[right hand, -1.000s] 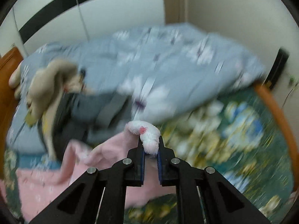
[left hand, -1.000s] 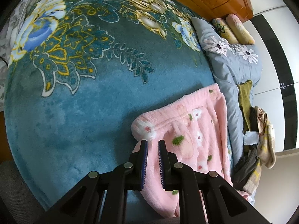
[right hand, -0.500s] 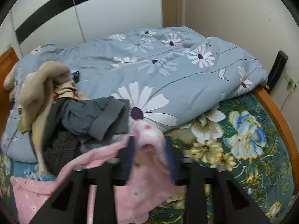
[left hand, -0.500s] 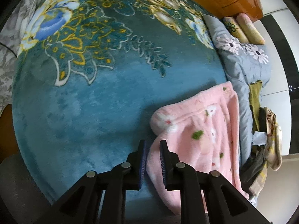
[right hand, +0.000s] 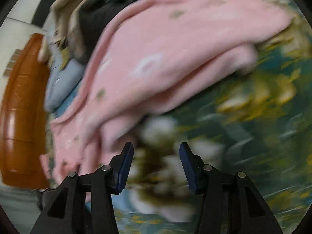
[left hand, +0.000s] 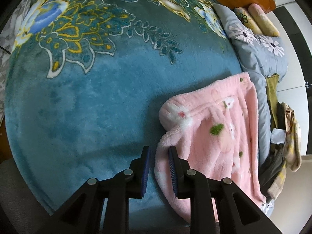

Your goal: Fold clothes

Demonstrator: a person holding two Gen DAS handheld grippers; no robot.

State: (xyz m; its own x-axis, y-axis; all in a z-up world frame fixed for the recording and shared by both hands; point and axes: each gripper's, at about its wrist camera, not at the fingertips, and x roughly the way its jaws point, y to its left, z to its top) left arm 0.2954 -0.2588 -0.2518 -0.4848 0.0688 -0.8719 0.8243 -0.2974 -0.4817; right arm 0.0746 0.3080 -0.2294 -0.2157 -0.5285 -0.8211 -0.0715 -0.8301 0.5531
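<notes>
A pink fleece garment [left hand: 214,136] with white flowers and green spots lies folded over on the teal flowered blanket [left hand: 97,97]. My left gripper [left hand: 159,167] is slightly open at the garment's near left edge, with a bit of fleece between the fingers, not pinched. In the blurred right wrist view the same pink garment [right hand: 156,58] lies ahead and to the left. My right gripper [right hand: 156,161] is wide open and empty over the blanket [right hand: 253,136], just short of the garment.
A grey-blue daisy quilt [left hand: 257,58] runs along the far side. A pile of dark and beige clothes [left hand: 282,156] lies on it, also showing in the right wrist view [right hand: 81,15]. The wooden headboard [right hand: 21,107] and two pillows [left hand: 255,17] stand beyond.
My right gripper let go of the pink cuff, opened wide and swung down toward the blanket. My left gripper opened a little and drew slightly left of the garment's edge.
</notes>
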